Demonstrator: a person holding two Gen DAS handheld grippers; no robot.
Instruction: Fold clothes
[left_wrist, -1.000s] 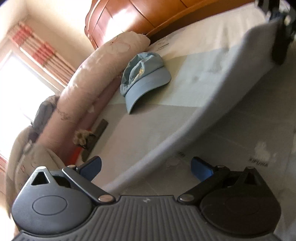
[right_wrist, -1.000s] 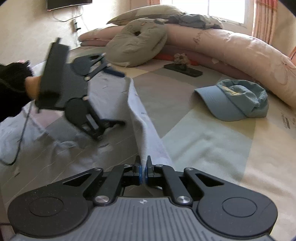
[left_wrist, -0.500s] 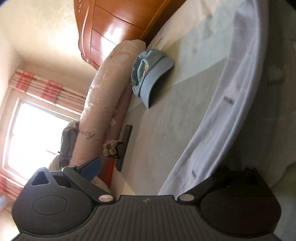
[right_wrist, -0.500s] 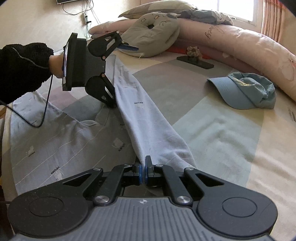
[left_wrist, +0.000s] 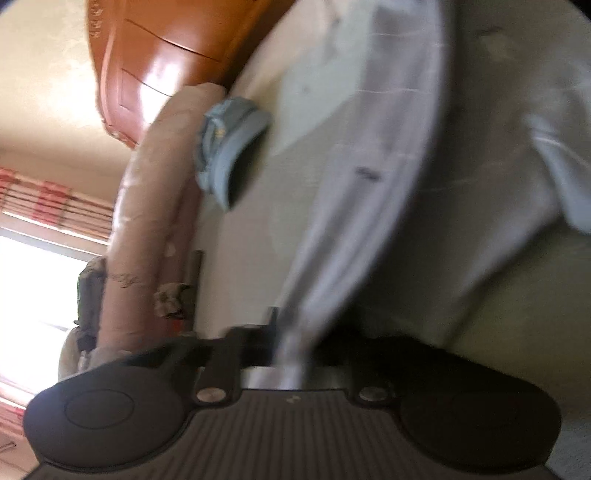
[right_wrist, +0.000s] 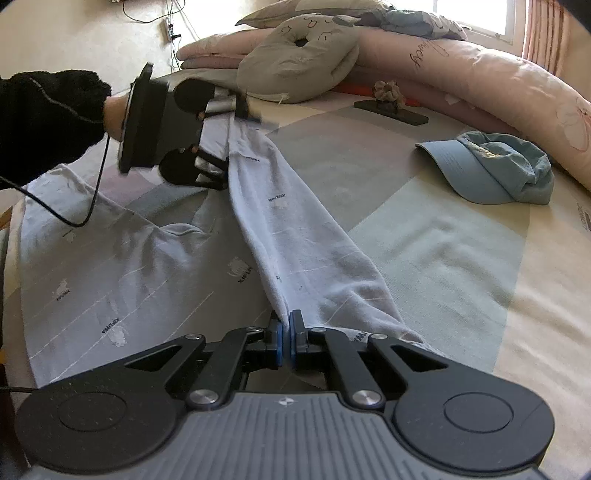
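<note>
A pale blue-white garment (right_wrist: 295, 221) with small printed logos lies spread on the bed, with a long raised fold running up its middle. My right gripper (right_wrist: 284, 334) is shut on the near end of that fold, the blue pads pinching the cloth. At the far end, a hand in a black fleece sleeve (right_wrist: 48, 118) holds my left gripper (right_wrist: 234, 147). In the blurred left wrist view, my left gripper (left_wrist: 291, 339) has its jaws closing on the garment (left_wrist: 369, 166), with cloth bunched between the fingers.
A light blue cap (right_wrist: 491, 170) lies on the bedspread to the right of the garment. A grey ring pillow (right_wrist: 295, 62), a long pink bolster (right_wrist: 517, 81) and a dark flat object (right_wrist: 391, 107) line the far side. A black cable (right_wrist: 74, 206) trails over the cloth.
My left gripper rolled, sank toward the bed and went from wide open to closed on the fold's far end. The right gripper stayed clamped on the near end.
</note>
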